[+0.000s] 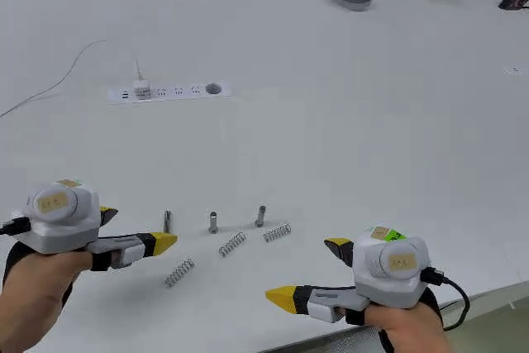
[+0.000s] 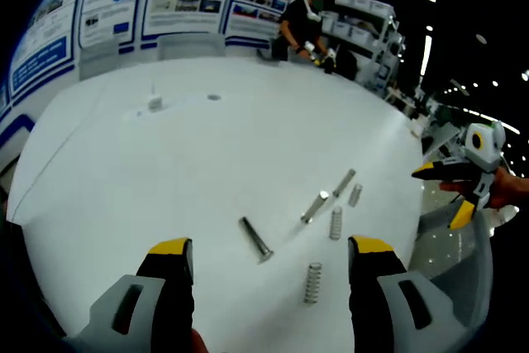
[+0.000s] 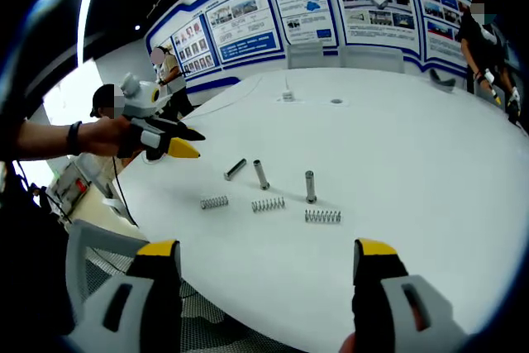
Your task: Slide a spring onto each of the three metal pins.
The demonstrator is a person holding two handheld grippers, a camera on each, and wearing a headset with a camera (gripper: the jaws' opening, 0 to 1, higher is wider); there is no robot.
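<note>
Logging three metal pins [image 1: 213, 221] standing upright in a row near the front of the worktop [image 1: 347, 138], all bare. Logging three springs [image 1: 233, 243] lying loose just in front of them, touching none. Judging nothing done yet and counting all three fittings as outstanding (picking up a spring probably coming first). Holding left gripper [image 1: 136, 229] and right gripper [image 1: 310, 270] at either side of the row, fingers spread wide on both, carrying nothing. Failing to make out pin seating or spring-to-pin fit: too small.
</note>
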